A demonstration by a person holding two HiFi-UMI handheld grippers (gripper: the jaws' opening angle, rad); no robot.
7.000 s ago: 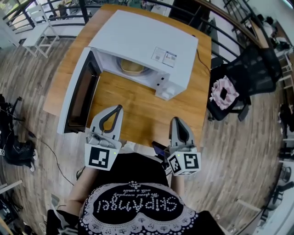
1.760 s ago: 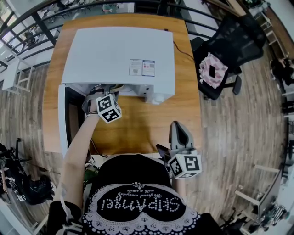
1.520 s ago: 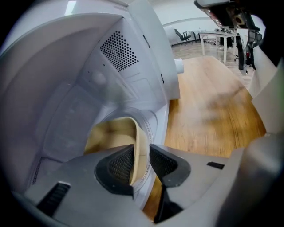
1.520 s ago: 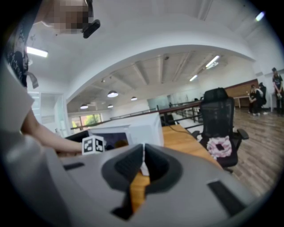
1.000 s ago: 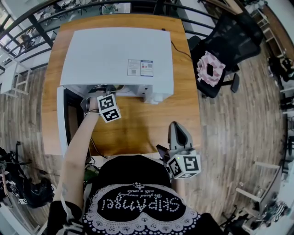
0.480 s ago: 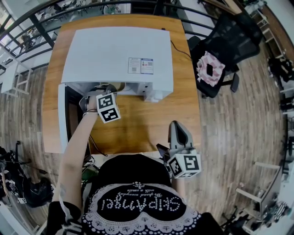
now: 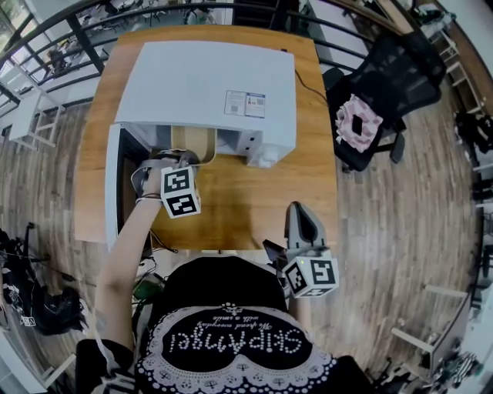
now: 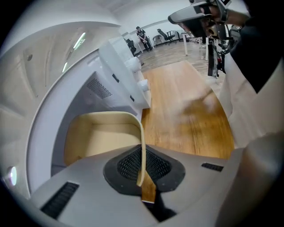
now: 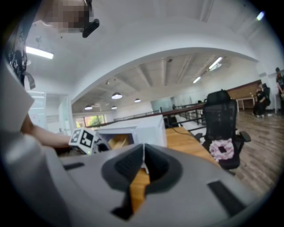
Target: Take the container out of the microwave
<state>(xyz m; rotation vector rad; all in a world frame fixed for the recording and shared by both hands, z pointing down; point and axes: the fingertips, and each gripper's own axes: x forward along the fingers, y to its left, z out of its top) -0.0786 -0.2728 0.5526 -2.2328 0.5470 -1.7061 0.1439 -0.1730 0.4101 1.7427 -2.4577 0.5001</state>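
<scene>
The white microwave (image 7: 208, 85) stands on the wooden table (image 7: 254, 200) with its door (image 7: 114, 188) swung open to the left. A beige container (image 7: 190, 143) sits partly out of the oven's mouth. My left gripper (image 7: 179, 158) is shut on its thin rim. In the left gripper view the rim (image 8: 141, 153) runs between the dark pads (image 8: 126, 165) of the left gripper (image 8: 142, 175), and the container's hollow (image 8: 100, 137) lies to the left. My right gripper (image 7: 300, 209) hangs shut and empty over the table's front edge. The right gripper (image 9: 143, 160) points level toward the microwave (image 9: 144, 128).
A black office chair (image 7: 377, 92) with a pink cushion (image 7: 357, 121) stands to the right of the table. A dark cable (image 7: 316, 91) runs from the microwave's back right. Railings (image 7: 92, 19) line the far side. The wooden floor surrounds the table.
My left gripper has drawn back from the oven's mouth toward me and risen a little, and the container has come out with it. The right gripper has stayed put.
</scene>
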